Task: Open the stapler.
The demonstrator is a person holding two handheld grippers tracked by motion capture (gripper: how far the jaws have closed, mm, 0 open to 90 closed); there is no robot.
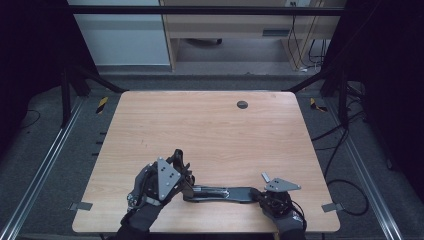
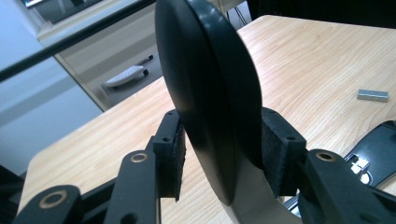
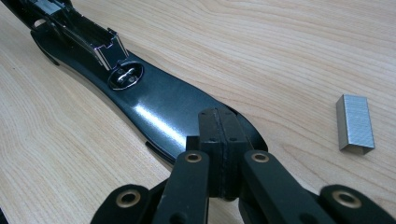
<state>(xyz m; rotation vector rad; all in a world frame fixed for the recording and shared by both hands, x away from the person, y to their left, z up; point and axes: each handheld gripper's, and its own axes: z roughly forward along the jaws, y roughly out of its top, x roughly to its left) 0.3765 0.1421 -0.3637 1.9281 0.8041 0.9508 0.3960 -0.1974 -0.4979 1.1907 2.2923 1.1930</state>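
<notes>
A black stapler lies opened out near the table's front edge, its base (image 1: 225, 194) flat on the wood. My left gripper (image 1: 181, 162) is shut on the stapler's raised top cover (image 2: 210, 84), which stands upright between both pads (image 2: 280, 149). My right gripper (image 3: 219, 128) is shut with nothing between its pads; its tips rest on the rear end of the base (image 3: 159, 107). The metal staple channel (image 3: 79, 32) lies exposed along the base. A small silver block of staples (image 3: 355, 123) lies on the table just beyond the right gripper (image 1: 261, 194).
The wooden table (image 1: 210, 125) has a round dark cable hole (image 1: 242, 104) near its far edge. The staple block (image 1: 265, 176) sits between the stapler and the open middle of the table. Black frame rails and cables run around the table.
</notes>
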